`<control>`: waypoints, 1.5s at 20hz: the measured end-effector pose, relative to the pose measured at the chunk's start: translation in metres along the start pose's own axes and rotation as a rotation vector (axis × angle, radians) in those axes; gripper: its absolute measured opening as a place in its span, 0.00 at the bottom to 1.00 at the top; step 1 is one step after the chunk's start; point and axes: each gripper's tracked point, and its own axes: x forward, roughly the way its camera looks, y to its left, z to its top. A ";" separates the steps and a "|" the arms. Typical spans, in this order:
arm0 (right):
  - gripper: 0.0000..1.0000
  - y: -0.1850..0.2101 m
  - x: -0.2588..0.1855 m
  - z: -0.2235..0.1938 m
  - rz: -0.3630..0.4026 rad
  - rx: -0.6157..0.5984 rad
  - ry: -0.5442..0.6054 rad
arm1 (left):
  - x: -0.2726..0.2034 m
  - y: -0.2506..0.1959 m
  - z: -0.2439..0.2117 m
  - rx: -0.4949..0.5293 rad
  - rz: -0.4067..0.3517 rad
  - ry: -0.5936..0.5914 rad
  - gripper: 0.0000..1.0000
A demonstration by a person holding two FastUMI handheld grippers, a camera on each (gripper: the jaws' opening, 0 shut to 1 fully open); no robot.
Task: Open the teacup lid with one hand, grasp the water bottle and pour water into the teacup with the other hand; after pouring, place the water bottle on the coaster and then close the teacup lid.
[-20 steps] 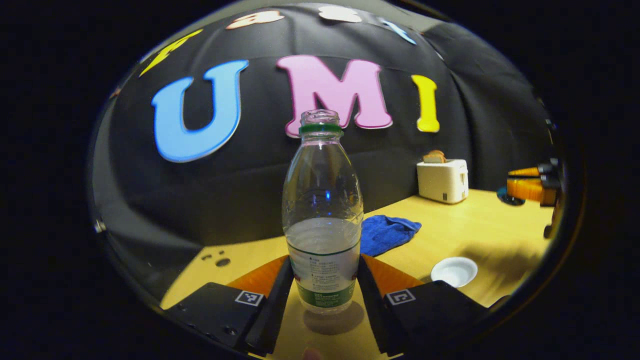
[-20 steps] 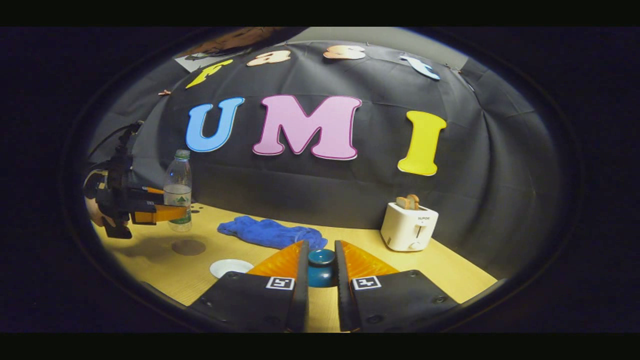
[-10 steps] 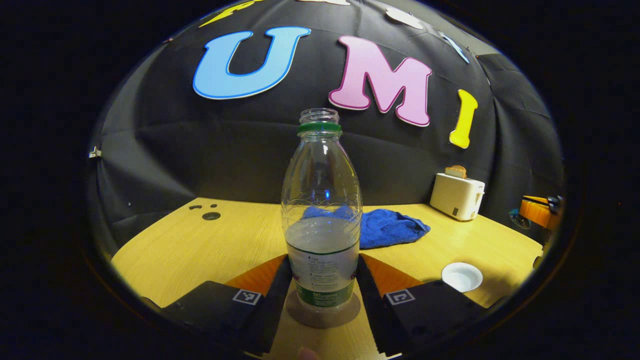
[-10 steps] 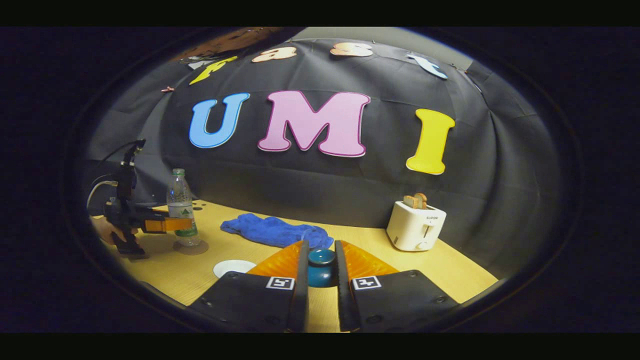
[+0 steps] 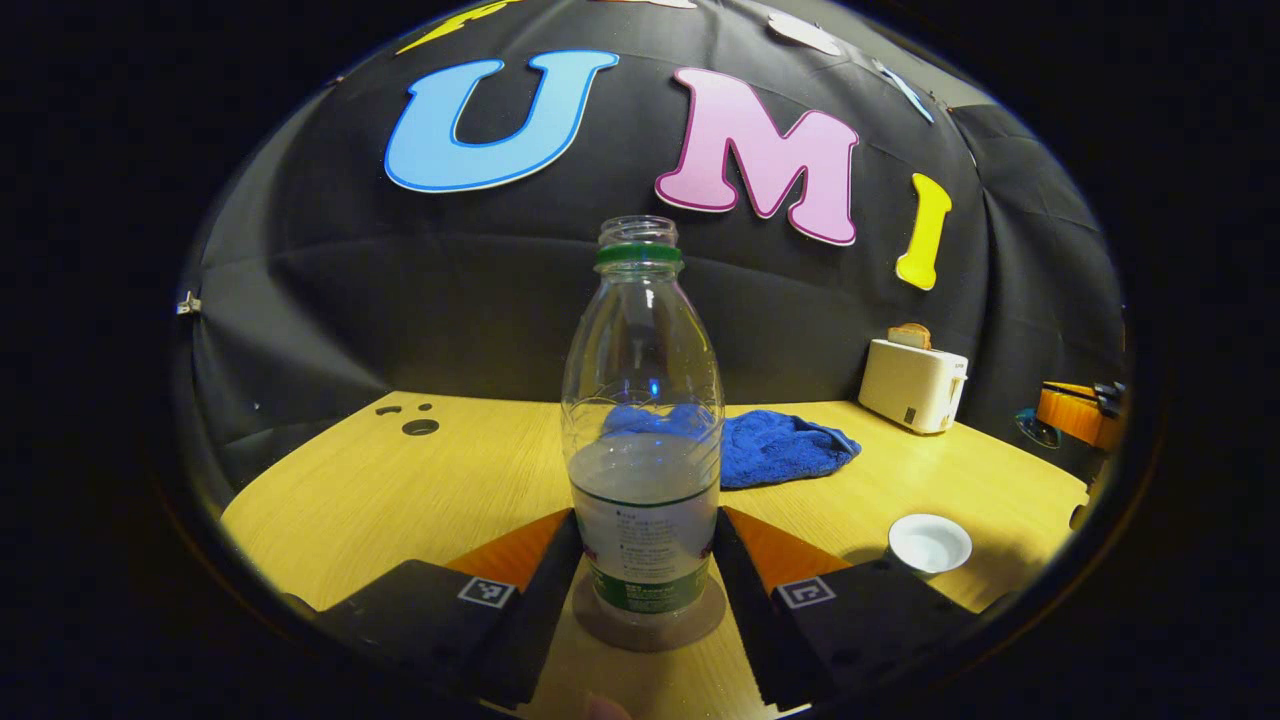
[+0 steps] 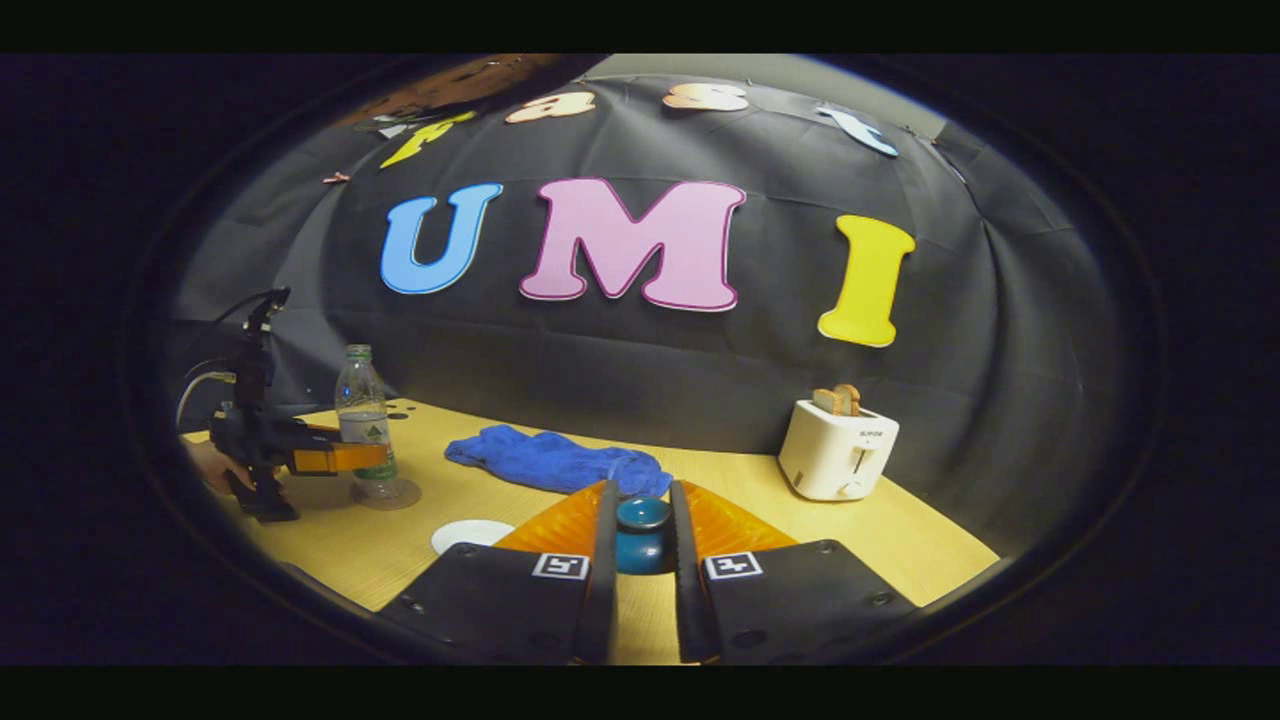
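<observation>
The left tool [image 5: 648,560] is held level and low over the counter [image 5: 400,490], its two fingers pressed against opposite sides of the water bottle [image 5: 643,420]. In the right gripper view this tool [image 6: 345,458] is seen side-on, gripped from behind by a hand [image 6: 205,465]. The right tool [image 6: 643,540] is closed with both fingers clamped on the lid knob [image 6: 643,530].
</observation>
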 end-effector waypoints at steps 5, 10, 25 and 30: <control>0.32 -0.001 -0.001 0.000 0.001 0.001 0.000 | -0.001 -0.001 -0.006 -0.010 -0.002 0.014 0.85; 0.27 0.003 -0.001 -0.001 0.007 0.006 0.002 | -0.004 0.002 0.000 -0.009 0.010 -0.003 0.88; 0.27 0.045 0.010 -0.002 0.087 0.053 -0.003 | -0.036 -0.003 -0.017 0.016 -0.020 0.038 0.89; 0.28 0.081 0.024 -0.015 0.158 0.115 0.018 | -0.072 -0.002 -0.021 0.002 -0.005 0.060 0.89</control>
